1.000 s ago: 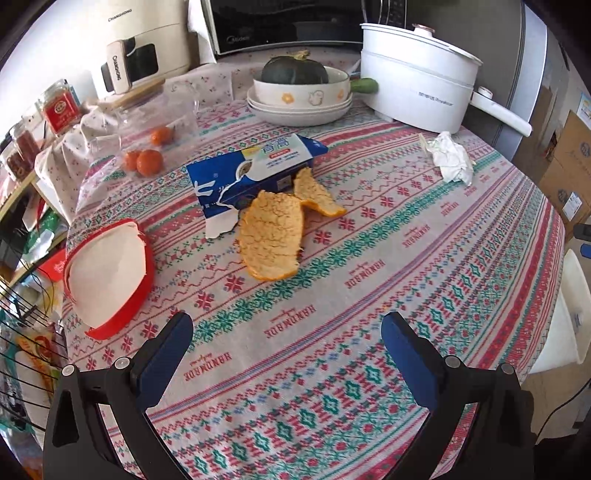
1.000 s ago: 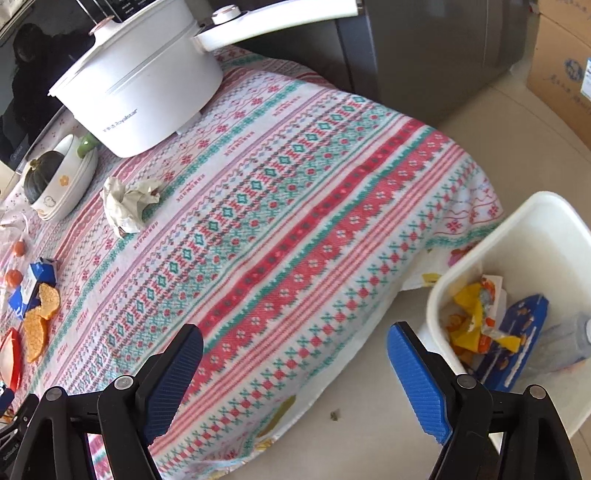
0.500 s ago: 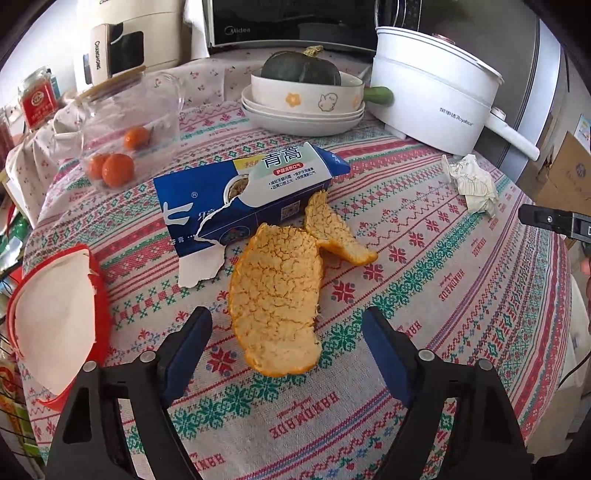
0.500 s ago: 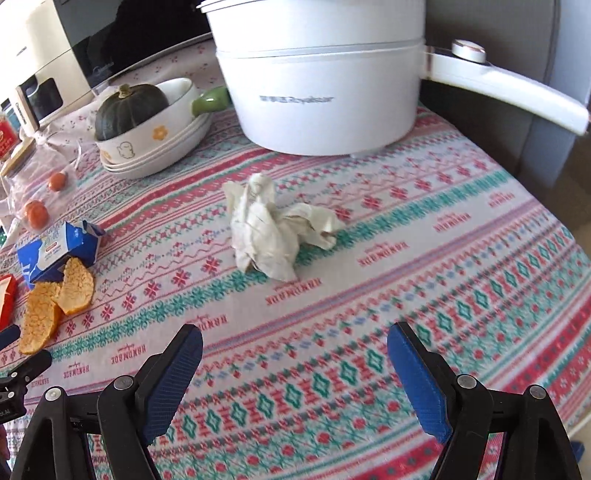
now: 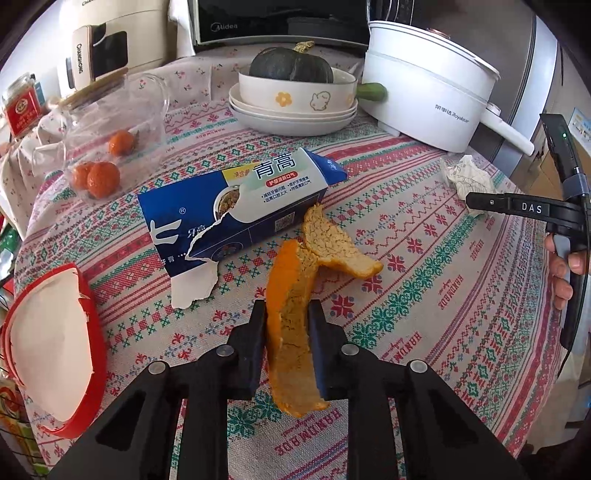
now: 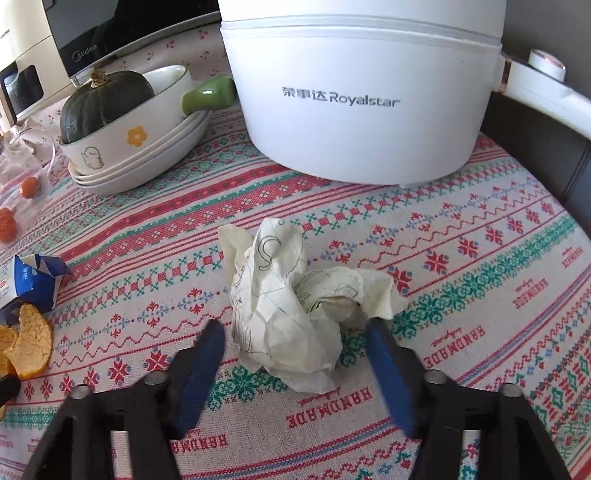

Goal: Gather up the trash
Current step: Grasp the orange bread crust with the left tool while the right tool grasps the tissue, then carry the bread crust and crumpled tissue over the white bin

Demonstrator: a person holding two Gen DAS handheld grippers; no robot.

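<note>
My left gripper (image 5: 286, 314) is shut on a large orange peel (image 5: 291, 343), pinched upright between its pads. A second peel piece (image 5: 340, 243) lies just beyond it, beside a torn blue carton (image 5: 236, 206). A torn red and white wrapper (image 5: 51, 343) lies at the left. My right gripper (image 6: 295, 332) is open, its blue pads either side of a crumpled paper ball (image 6: 295, 302) on the patterned tablecloth (image 6: 480, 295). The paper ball also shows in the left wrist view (image 5: 469, 177), next to the right gripper's tip.
A white Royalstar pot (image 6: 362, 92) stands just behind the paper ball. Stacked bowls with a dark squash (image 5: 291, 66) sit at the back. A clear container of small oranges (image 5: 99, 173) is at the left. A microwave (image 5: 280, 18) lines the back.
My left gripper moved forward and closed on the big orange peel, tipping it upright. My right gripper moved in until its open pads flank the paper ball.
</note>
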